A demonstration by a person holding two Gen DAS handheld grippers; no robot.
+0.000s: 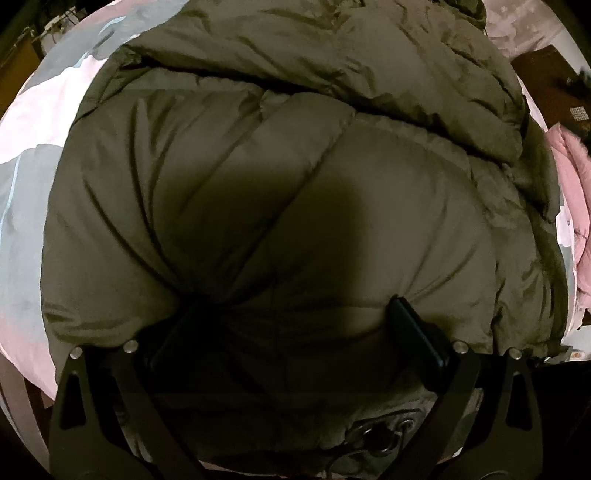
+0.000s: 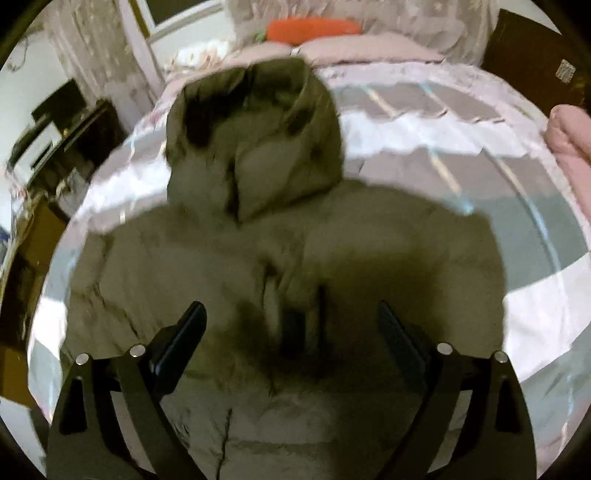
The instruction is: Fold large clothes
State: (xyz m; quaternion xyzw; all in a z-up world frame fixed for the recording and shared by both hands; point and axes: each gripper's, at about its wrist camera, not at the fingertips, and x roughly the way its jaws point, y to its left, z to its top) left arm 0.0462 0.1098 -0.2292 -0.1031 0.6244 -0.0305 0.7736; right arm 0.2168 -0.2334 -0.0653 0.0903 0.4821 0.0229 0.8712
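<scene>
An olive-green puffer jacket point(image 1: 288, 177) lies on the bed and fills the left wrist view. My left gripper point(image 1: 291, 310) is open, its fingers pressed into the padded fabric near the hem, where eyelets and a drawcord point(image 1: 384, 432) show. In the right wrist view the same jacket point(image 2: 280, 251) lies flat with its hood point(image 2: 255, 140) pointing to the far side. My right gripper point(image 2: 291, 314) is open and hovers above the jacket's middle, holding nothing. The view is blurred.
The bed has a grey, white and pink patterned sheet point(image 2: 461, 129). A pink quilt point(image 2: 570, 144) lies bundled at the right edge. An orange pillow point(image 2: 314, 27) sits at the head. Dark furniture point(image 2: 74, 125) stands left of the bed, a dark cabinet point(image 2: 535, 55) at the right.
</scene>
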